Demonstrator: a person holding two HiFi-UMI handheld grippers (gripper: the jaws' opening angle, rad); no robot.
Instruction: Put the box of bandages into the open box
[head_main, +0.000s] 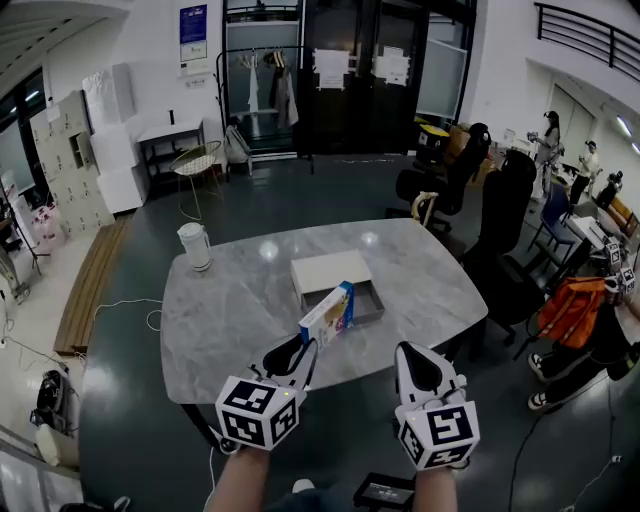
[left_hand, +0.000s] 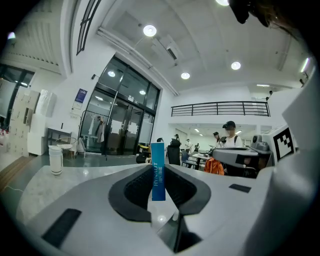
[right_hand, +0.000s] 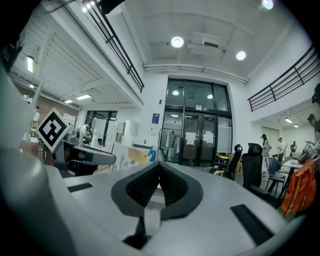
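Note:
The box of bandages (head_main: 327, 313), white with a blue end and a colourful print, hangs tilted over the near-left corner of the open box (head_main: 368, 303). That open box is a shallow grey tray with its white lid (head_main: 330, 270) folded back, at the middle of the marble table (head_main: 230, 320). My left gripper (head_main: 305, 348) is shut on the bandage box. In the left gripper view the box's narrow blue edge (left_hand: 158, 170) stands upright between the pads. My right gripper (head_main: 408, 352) hovers at the table's near edge to the right, shut and holding nothing (right_hand: 159, 165). The bandage box (right_hand: 127, 157) shows to its left.
A white cylinder (head_main: 194, 246) stands at the table's far-left corner. Black office chairs (head_main: 500, 220) and an orange bag (head_main: 570, 310) crowd the right side. People stand at the far right. A wire chair (head_main: 197, 165) and shelves are beyond the table.

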